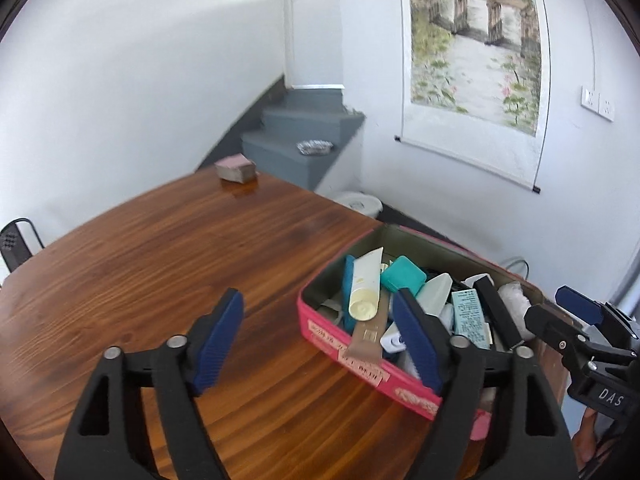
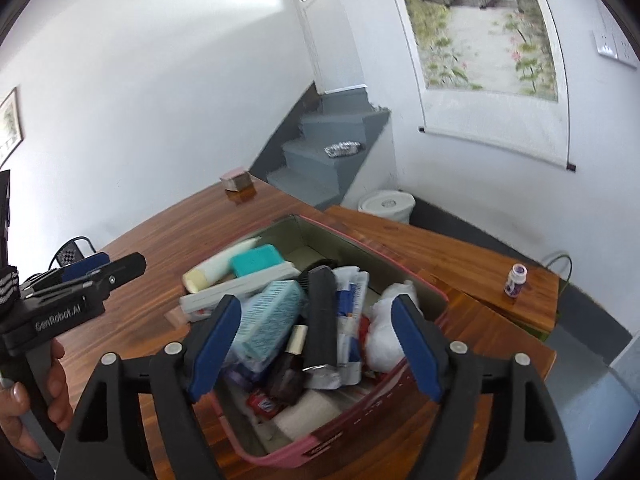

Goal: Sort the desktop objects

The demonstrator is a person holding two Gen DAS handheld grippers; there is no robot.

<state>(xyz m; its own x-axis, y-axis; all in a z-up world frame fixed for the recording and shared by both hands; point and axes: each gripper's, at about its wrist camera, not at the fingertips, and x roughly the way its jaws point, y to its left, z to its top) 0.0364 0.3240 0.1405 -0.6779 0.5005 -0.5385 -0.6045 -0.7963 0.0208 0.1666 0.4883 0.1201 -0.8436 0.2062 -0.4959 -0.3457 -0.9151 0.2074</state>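
A pink box [image 1: 360, 352] full of small items sits on the wooden table [image 1: 168, 264]. It holds a cream tube [image 1: 366, 284], a teal case [image 1: 402, 276], a light blue carton [image 1: 470, 316] and a black bar [image 1: 498, 312]. My left gripper [image 1: 318, 340] is open and empty, hovering at the box's left front corner. My right gripper [image 2: 316, 346] is open and empty, above the box [image 2: 320, 444], over the black bar [image 2: 320, 316] and blue carton [image 2: 268, 320]. Each gripper shows at the edge of the other's view.
A small pink-topped block [image 1: 235, 168] sits at the table's far edge. A small purple-capped bottle [image 2: 516, 279] stands on a second wooden table [image 2: 460, 256] to the right. A white bin [image 2: 386, 205], grey stairs [image 2: 320, 152] and a black chair [image 1: 14, 242] surround the tables.
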